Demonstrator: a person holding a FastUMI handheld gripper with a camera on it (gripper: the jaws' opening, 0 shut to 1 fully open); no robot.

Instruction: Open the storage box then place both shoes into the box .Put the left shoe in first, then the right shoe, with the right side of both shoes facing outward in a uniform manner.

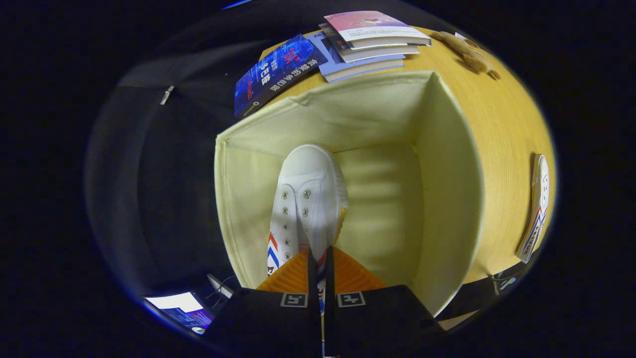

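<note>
Tool (320,266) aimed down into the open storage box (449,209), fingers pinched together on the heel end of a white sneaker (305,199), toe pointing away inside the box. Second sneaker (536,211) lies on the bench (497,124) off to the right. Book stack (367,42) beyond the box; cover text unreadable.
</note>
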